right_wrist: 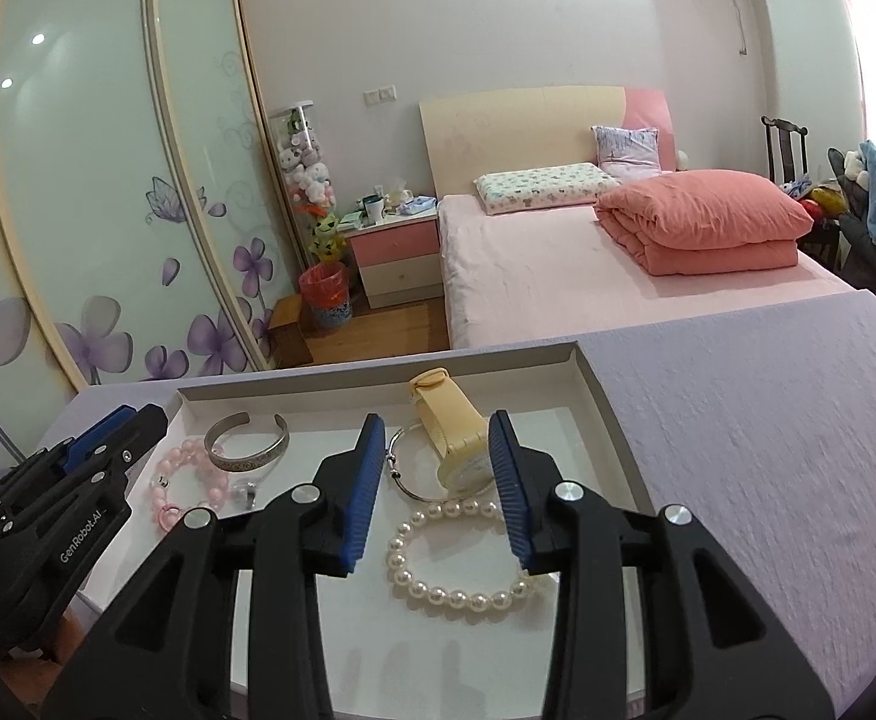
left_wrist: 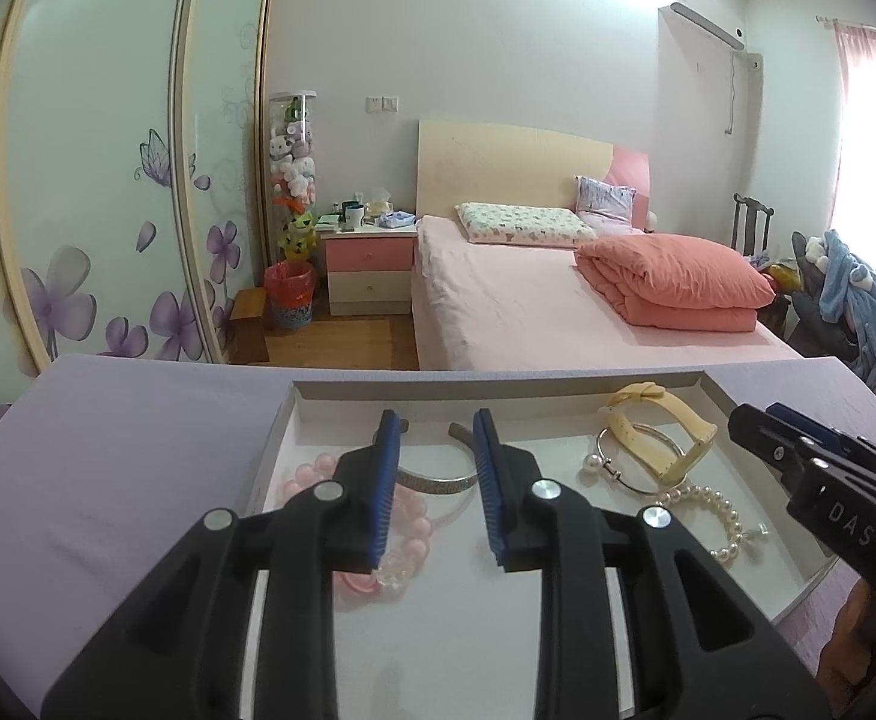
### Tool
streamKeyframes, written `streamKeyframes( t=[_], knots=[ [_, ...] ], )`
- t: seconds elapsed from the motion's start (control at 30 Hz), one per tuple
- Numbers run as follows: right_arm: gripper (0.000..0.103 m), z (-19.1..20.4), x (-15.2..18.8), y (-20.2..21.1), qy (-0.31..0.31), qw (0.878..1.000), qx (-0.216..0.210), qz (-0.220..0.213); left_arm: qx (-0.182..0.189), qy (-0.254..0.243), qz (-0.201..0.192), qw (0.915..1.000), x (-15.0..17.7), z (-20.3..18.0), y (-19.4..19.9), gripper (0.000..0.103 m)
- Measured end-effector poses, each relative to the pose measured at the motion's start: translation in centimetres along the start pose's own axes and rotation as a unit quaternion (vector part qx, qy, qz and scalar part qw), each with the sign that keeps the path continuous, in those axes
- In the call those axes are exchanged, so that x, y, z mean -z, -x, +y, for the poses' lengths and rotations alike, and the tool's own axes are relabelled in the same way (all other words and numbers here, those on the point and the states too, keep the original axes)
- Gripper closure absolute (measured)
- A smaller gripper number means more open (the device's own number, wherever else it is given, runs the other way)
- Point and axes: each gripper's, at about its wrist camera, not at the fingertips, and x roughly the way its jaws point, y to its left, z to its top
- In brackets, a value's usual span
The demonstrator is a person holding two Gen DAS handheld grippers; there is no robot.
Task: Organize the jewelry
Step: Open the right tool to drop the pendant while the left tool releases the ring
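A shallow white tray [left_wrist: 294,420] [right_wrist: 594,396] lies on a lilac cloth and holds the jewelry. In it lie a silver cuff bangle [left_wrist: 438,483] [right_wrist: 246,450], a pink bead bracelet [left_wrist: 417,525] [right_wrist: 183,468], a yellow watch [left_wrist: 660,438] [right_wrist: 453,420], a thin silver hoop bangle [left_wrist: 618,474] [right_wrist: 402,480] and a pearl bracelet [left_wrist: 720,516] [right_wrist: 456,588]. My left gripper [left_wrist: 435,432] is open and empty above the cuff and pink beads. My right gripper [right_wrist: 438,426] is open and empty above the watch and pearls.
The lilac cloth [right_wrist: 768,450] covers the surface around the tray. Beyond it stand a pink bed [left_wrist: 558,306], a nightstand [left_wrist: 369,270], a red-lined bin [left_wrist: 288,294] and flowered wardrobe doors [left_wrist: 108,180].
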Motion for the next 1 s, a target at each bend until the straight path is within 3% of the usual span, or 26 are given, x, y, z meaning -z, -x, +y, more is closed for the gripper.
streamKeyframes(
  t=[0.37,0.57,0.67,1.0],
  knots=[
    [0.066,-0.9,0.1,1.6,-0.007,1.0,0.009,-0.013,-0.007,0.011,-0.006,0.9999,0.6,1.0,1.5,0.073],
    [0.066,-0.7,0.5,2.6,-0.001,1.0,0.01,-0.013,-0.009,0.017,-0.008,0.9998,1.2,1.8,2.8,0.067],
    [0.066,-0.9,0.9,3.5,0.0,1.0,0.009,-0.011,-0.012,0.02,-0.011,0.9997,1.7,2.2,4.0,0.06],
    [0.066,-2.0,4.4,5.9,0.029,0.999,0.01,0.033,-0.01,0.024,-0.02,0.9995,4.1,4.2,8.7,0.053]
  ],
)
